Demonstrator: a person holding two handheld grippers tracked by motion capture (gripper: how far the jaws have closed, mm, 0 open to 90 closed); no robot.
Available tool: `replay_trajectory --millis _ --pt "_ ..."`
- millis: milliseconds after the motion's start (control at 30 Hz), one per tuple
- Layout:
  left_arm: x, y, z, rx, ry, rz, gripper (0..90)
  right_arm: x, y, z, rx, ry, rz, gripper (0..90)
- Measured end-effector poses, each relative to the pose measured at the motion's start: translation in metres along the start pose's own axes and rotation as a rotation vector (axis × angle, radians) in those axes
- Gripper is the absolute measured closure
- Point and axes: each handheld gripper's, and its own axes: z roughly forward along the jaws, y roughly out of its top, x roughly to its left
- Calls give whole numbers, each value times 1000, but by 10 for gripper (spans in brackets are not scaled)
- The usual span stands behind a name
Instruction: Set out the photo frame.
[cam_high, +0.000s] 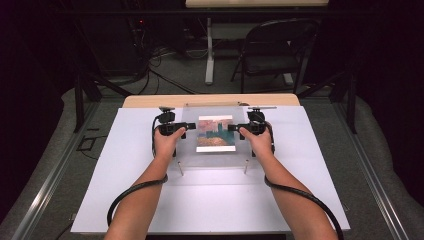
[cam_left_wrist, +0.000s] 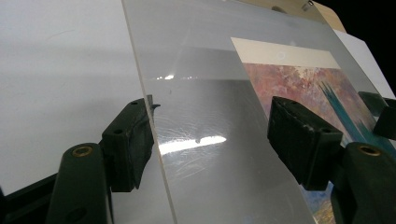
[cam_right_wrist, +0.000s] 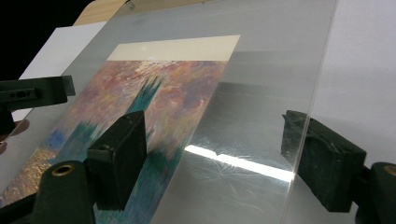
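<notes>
A clear acrylic sheet (cam_high: 215, 157) lies over a colourful painted print (cam_high: 215, 132) at the middle of the white table. My left gripper (cam_high: 186, 127) is at the sheet's left edge and my right gripper (cam_high: 234, 127) at its right edge, each held in a hand. In the left gripper view the sheet (cam_left_wrist: 205, 93) runs between the wide-apart jaws of the left gripper (cam_left_wrist: 217, 144), with the print (cam_left_wrist: 303, 84) beyond. The right gripper (cam_right_wrist: 215, 158) likewise straddles the sheet (cam_right_wrist: 261, 93) edge, standing open over the print (cam_right_wrist: 163, 88).
The white board (cam_high: 125, 190) covers a wooden table (cam_high: 150, 101). Two thin metal pins (cam_high: 180, 167) stand at the sheet's near corners, and clips (cam_high: 166, 108) sit at its far corners. A folding chair (cam_high: 275, 47) and cables are on the floor behind.
</notes>
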Motion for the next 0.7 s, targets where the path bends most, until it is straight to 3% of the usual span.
replay_trajectory --millis 300,700 --pt "-6 2 -12 -51 -9 20 370 6 2 -9 -43 1 -46 218" --pt "-10 2 -29 -79 -37 53 426 14 3 -23 -75 4 -102 219"
